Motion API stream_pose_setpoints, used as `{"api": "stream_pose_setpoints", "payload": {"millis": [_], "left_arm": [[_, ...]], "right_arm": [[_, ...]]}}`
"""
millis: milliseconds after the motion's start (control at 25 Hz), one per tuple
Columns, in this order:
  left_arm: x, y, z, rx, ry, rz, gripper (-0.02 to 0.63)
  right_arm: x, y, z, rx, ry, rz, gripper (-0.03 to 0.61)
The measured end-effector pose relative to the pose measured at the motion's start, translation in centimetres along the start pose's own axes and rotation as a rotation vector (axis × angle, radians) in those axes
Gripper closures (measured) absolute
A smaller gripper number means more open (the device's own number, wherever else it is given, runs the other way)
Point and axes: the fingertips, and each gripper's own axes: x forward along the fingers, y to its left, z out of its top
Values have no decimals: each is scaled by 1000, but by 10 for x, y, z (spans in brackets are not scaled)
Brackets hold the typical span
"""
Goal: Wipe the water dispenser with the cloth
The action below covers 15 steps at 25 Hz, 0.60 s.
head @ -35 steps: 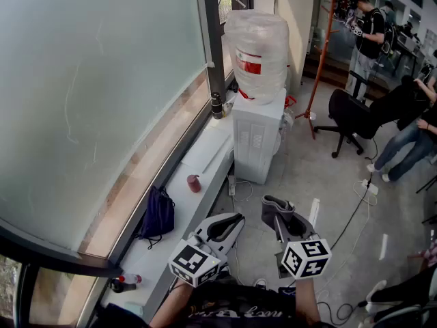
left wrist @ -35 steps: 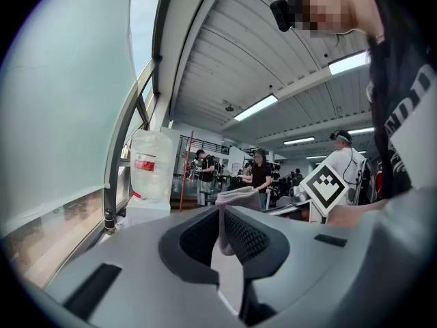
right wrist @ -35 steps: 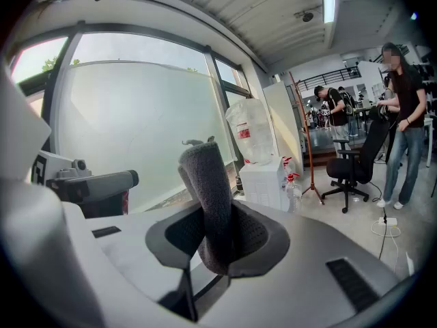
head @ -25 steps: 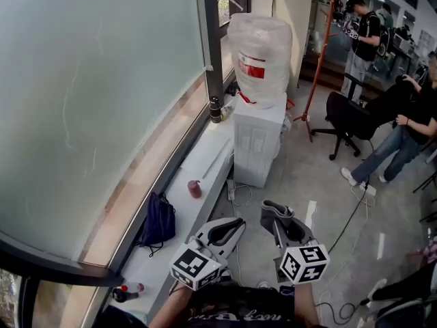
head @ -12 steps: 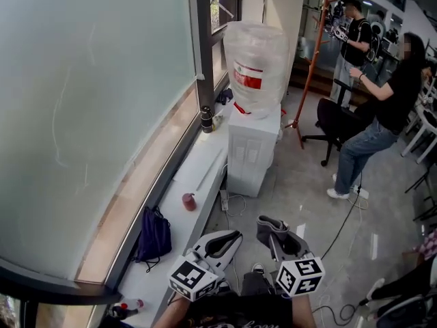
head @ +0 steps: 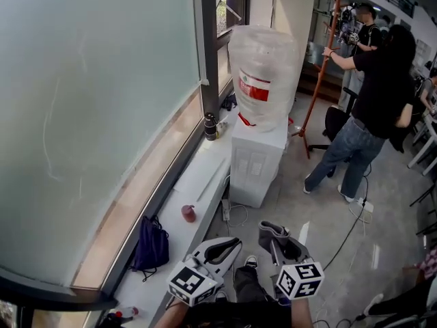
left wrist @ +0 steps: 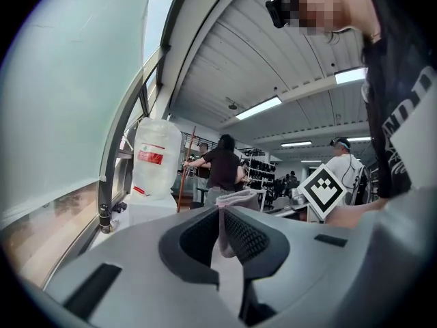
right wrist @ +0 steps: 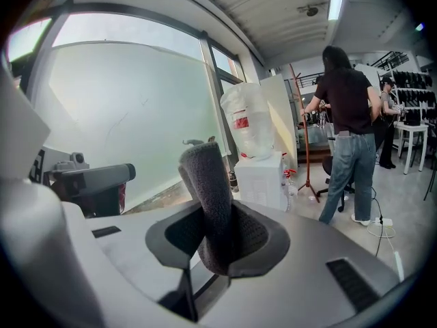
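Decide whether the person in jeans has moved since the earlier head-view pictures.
Yes. The person in jeans has walked left, toward the orange pole beside the water dispenser, and now has one hand at it.

"What did the tools look like?"

"Both alike. The left tool (head: pixel 229 243) and the right tool (head: pixel 272 229) had smooth, light grey shells that widened toward the back. Their dark pads (left wrist: pixel 249 234) had a fine ribbed mesh. Each carried a white cube with black square markers, the left cube (head: pixel 192 282) and the right cube (head: pixel 299 279)."

"And the person's clothes?"

"A black top (head: pixel 235 316) with pale lettering, dark grey trousers (head: pixel 247 282), and a dark shoe (head: pixel 250 260) with what looked like a light sole."
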Motion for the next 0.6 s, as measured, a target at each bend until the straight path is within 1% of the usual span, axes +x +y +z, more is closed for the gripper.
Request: {"api": "stream_pose_setpoints", "payload": {"millis": [240,400,520,600], "left_arm": [[66,40,16,14,14,20,577],[116,64,27,2,25,37,576],[152,76,35,8,31,28,577],[172,86,37,8,48,37,577]], "right_arm": [[57,-52,41,-10,-2,20,472],[94,-87,67,-8,10,41,472],[120,-115,80,0,18,50,472],[136,-130,85,4,25,58,472]]}}
